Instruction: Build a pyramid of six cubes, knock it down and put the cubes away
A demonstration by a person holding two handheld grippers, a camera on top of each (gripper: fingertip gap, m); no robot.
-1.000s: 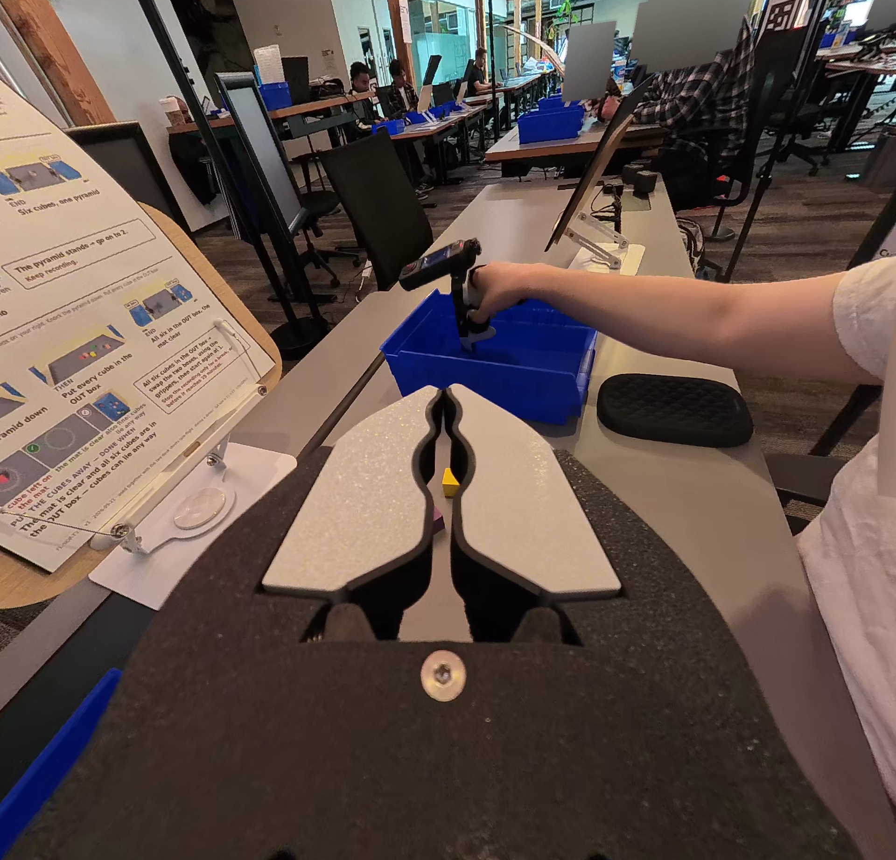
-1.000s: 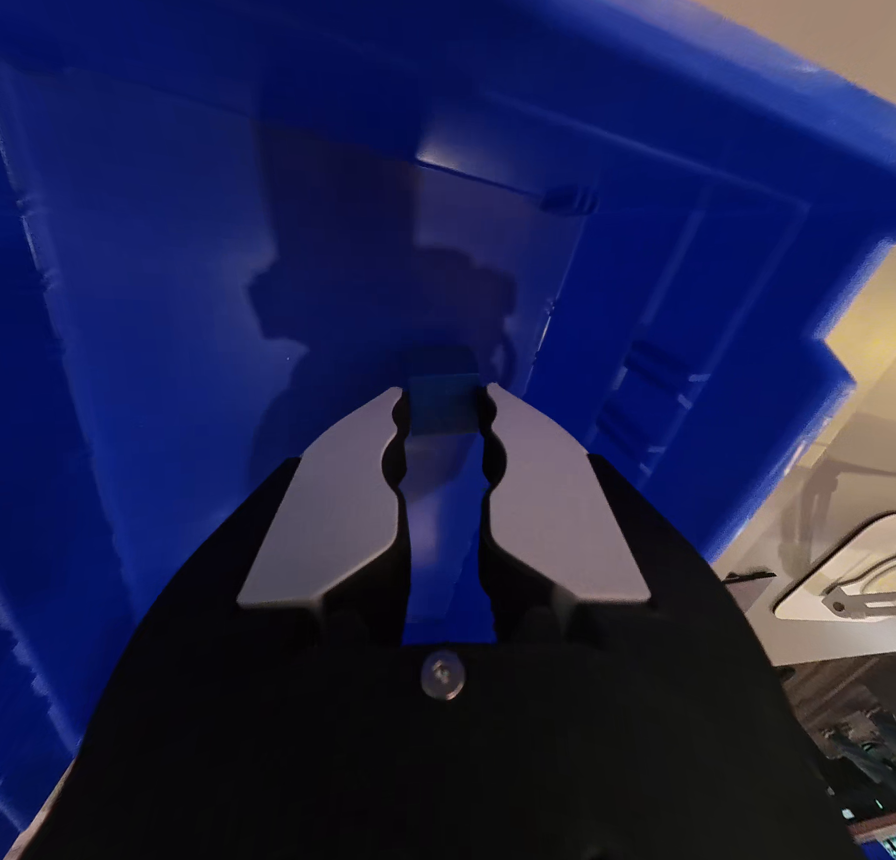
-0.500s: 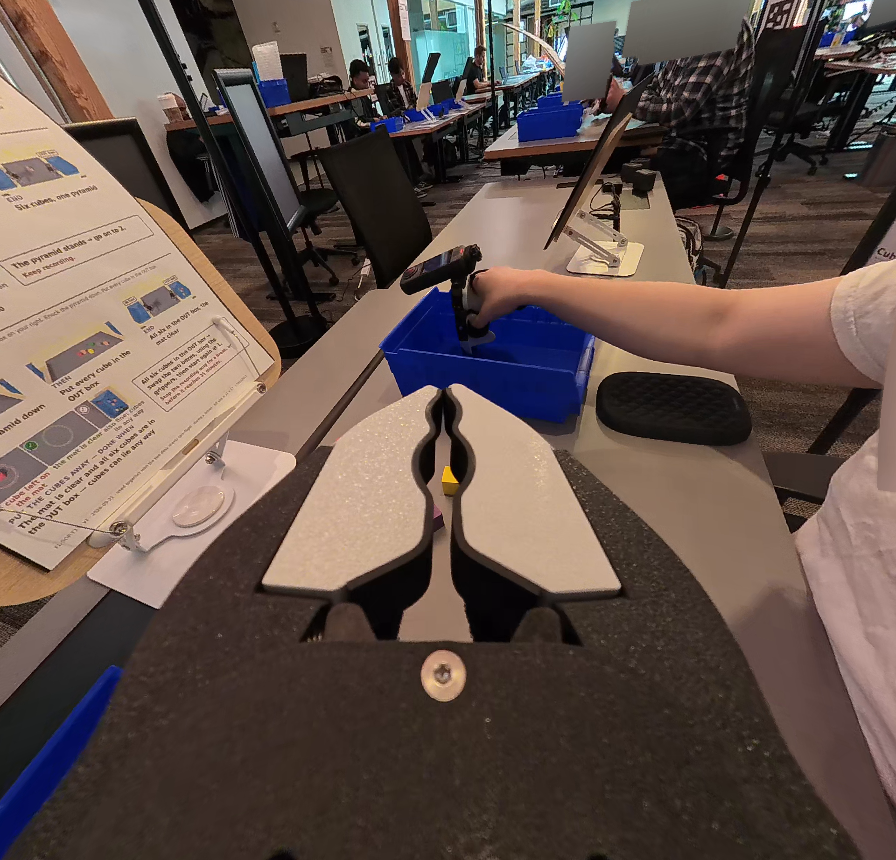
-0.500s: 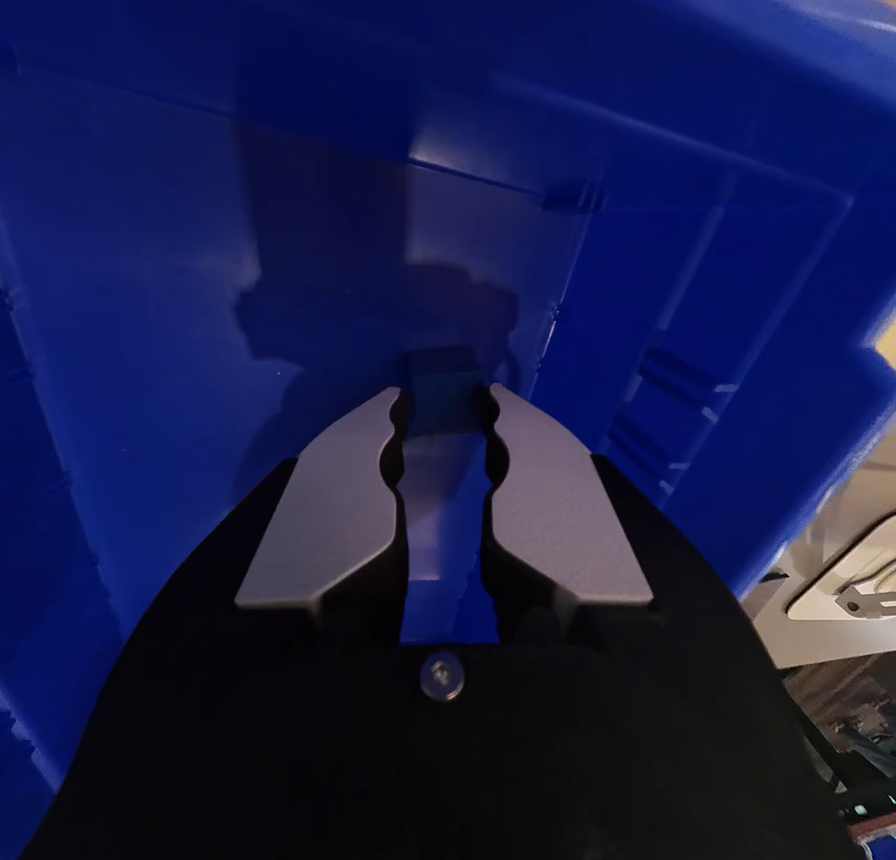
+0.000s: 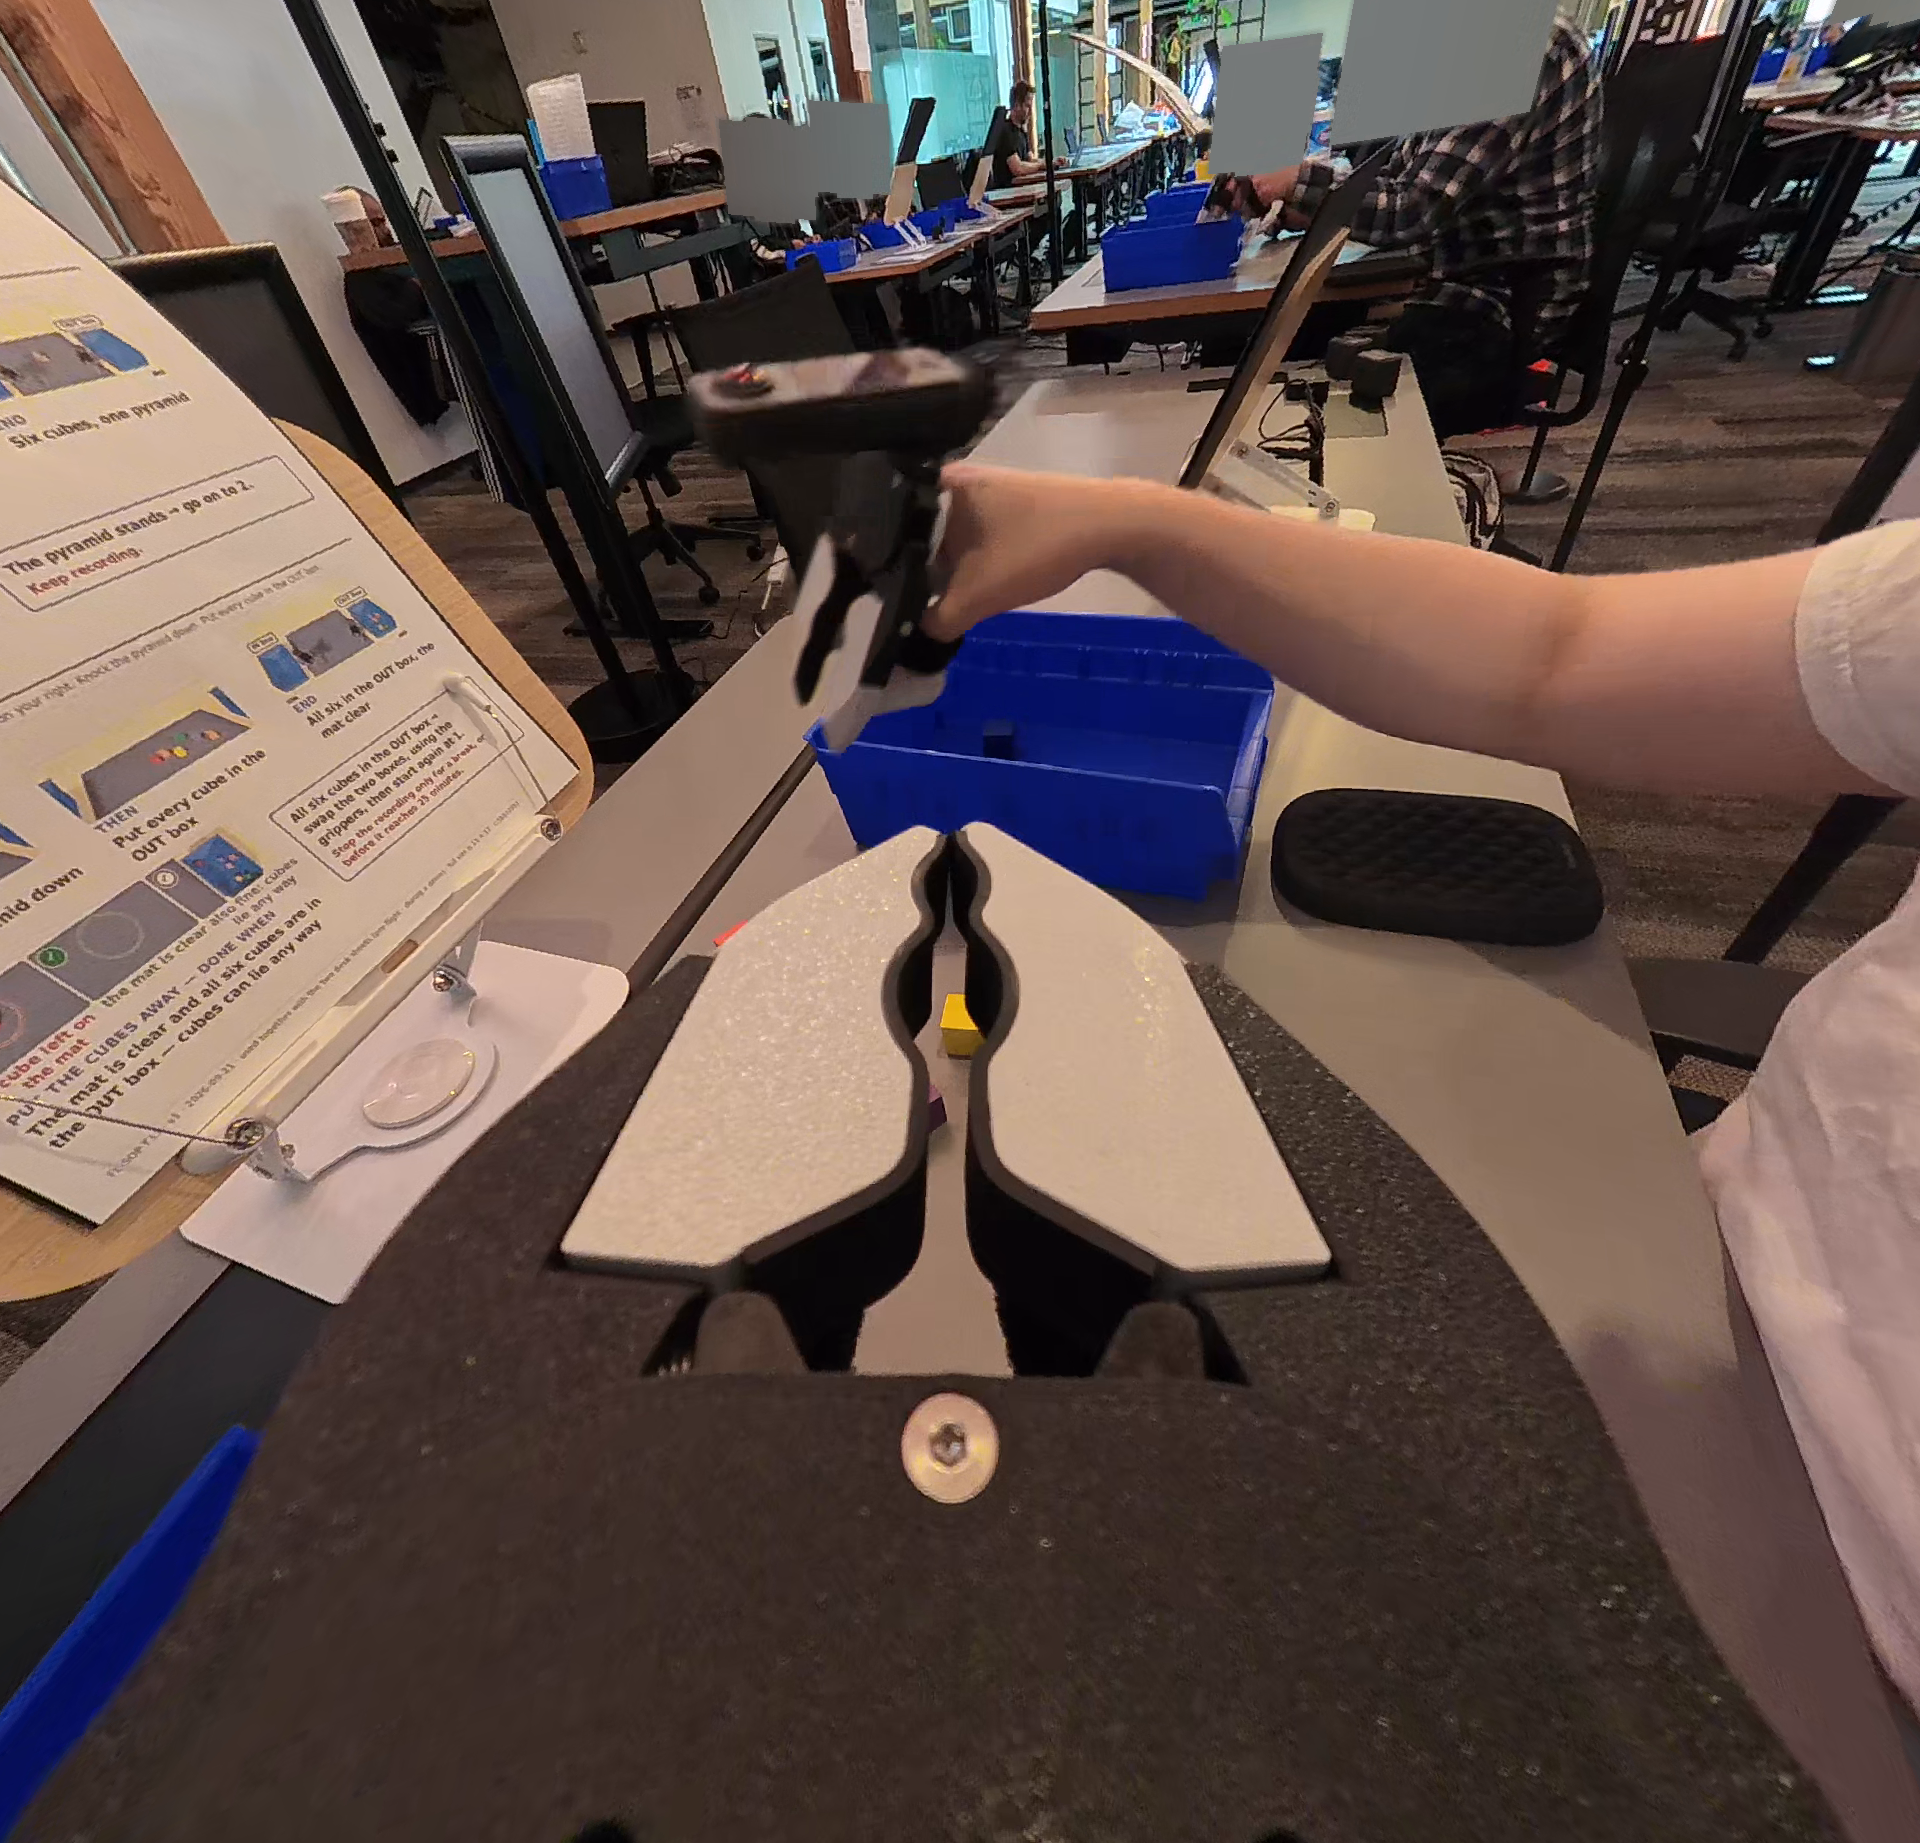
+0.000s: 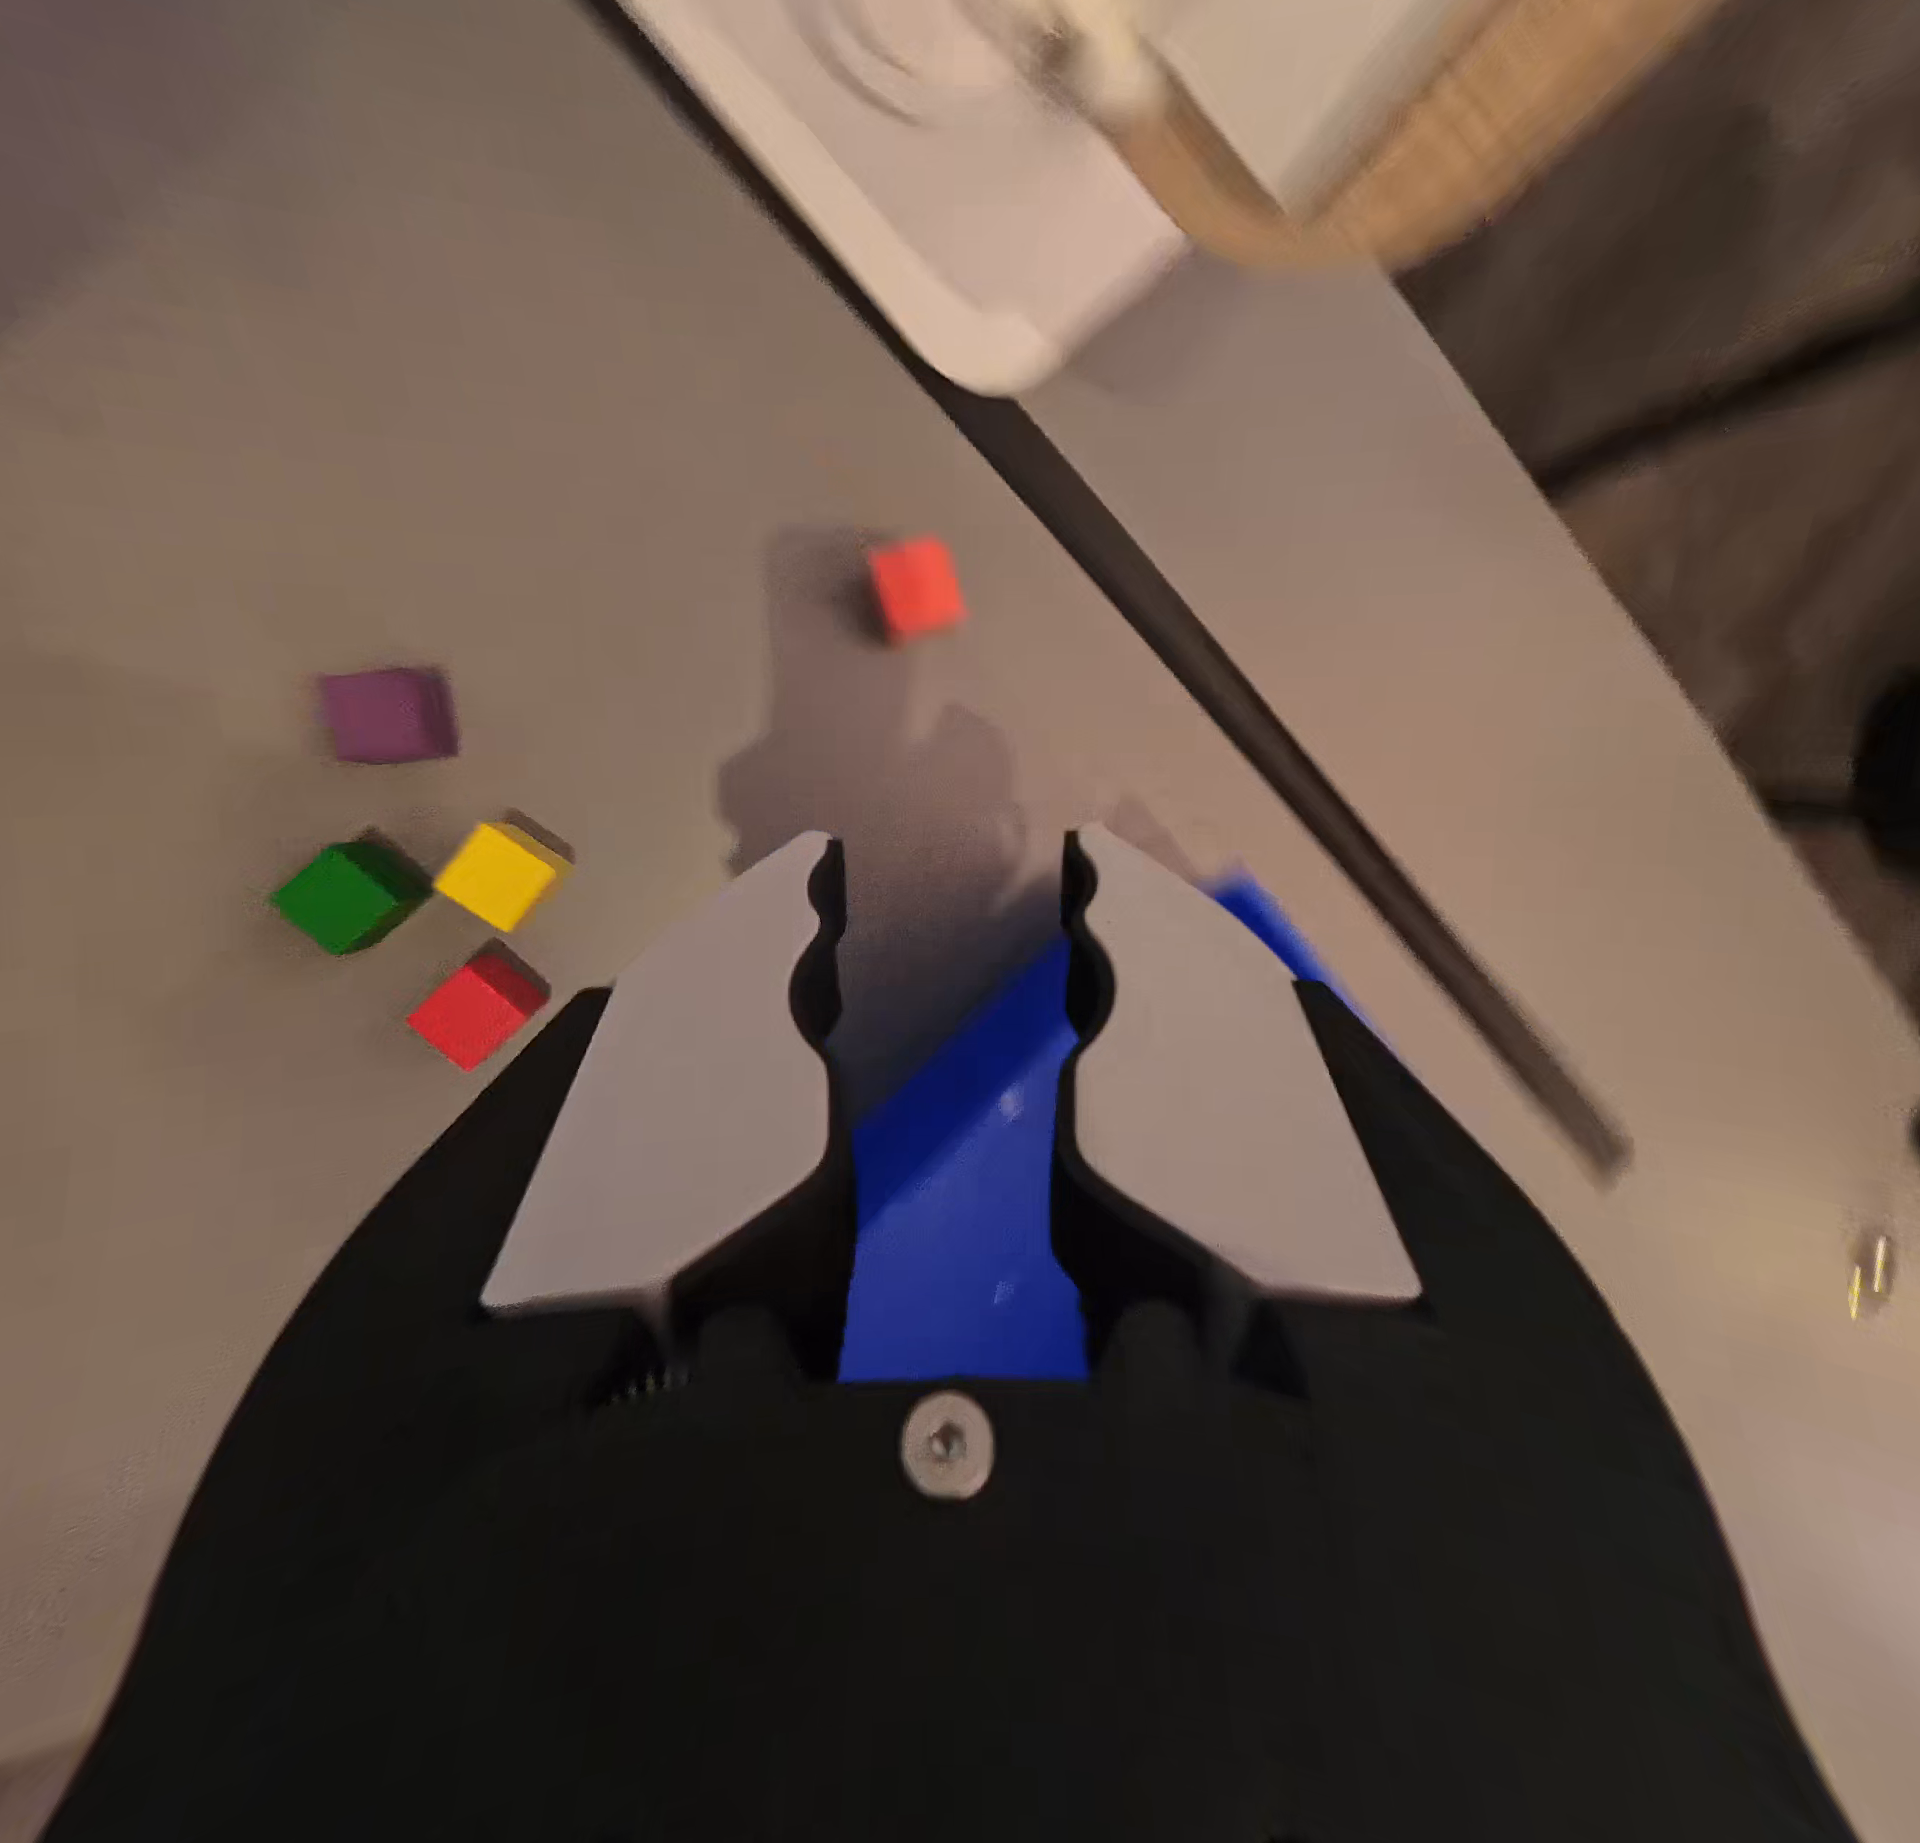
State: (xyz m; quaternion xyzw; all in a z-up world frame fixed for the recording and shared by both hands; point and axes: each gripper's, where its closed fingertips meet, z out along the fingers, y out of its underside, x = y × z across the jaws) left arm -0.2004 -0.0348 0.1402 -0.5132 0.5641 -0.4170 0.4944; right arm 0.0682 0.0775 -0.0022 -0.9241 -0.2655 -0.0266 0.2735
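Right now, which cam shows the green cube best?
Right wrist view: the green cube sits in plain sight on the table, touching the yellow cube. Left wrist view doesn't show it; the shut left gripper blocks that patch, with only yellow peeking through the gap.

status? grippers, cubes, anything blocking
Right hand-held gripper open, empty, above blue bin. Left hand-held gripper shut, empty. Five cubes loose on table. Nothing blocking.

Beside the blue bin (image 5: pixel 1039 796), the grey table (image 6: pixel 312 339) bore my cubes: purple (image 6: pixel 387 715), green (image 6: pixel 348 897), yellow (image 6: pixel 501 874), red (image 6: pixel 473 1009), orange-red (image 6: pixel 916 588).
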